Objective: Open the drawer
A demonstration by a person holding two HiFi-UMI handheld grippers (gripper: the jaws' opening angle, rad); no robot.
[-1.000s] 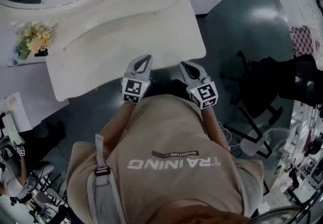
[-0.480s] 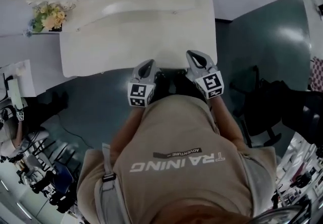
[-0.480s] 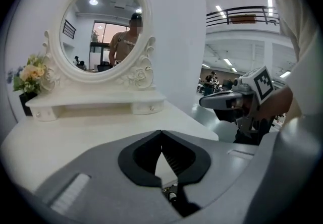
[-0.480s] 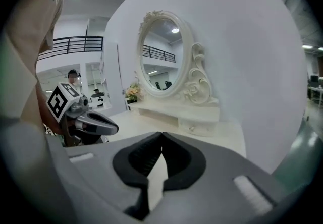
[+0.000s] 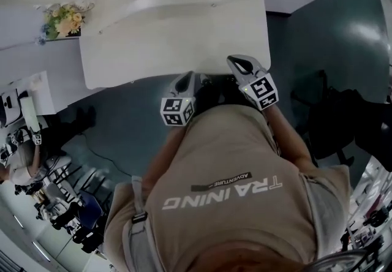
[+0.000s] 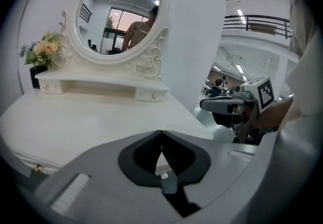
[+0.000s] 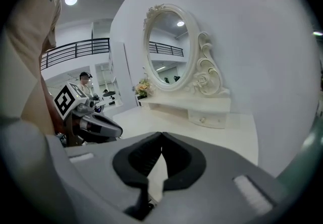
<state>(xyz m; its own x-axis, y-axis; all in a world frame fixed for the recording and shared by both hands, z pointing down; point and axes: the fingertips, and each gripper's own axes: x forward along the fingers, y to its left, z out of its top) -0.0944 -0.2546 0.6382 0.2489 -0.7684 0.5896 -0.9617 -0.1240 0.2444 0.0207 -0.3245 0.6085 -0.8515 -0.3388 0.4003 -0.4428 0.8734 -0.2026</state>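
White table (image 5: 184,38) ahead; the left hand-held gripper (image 5: 186,77) and right hand-held gripper (image 5: 235,60) hover at its near edge, both closed, empty. The drawer knob (image 6: 35,168) under that edge is untouched: approach stage. Next, jaws must part around it.

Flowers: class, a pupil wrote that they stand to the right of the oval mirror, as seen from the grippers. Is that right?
No. The flowers stand to the left of the oval mirror, not to the right, as seen from the grippers. The left gripper view shows it plainly.
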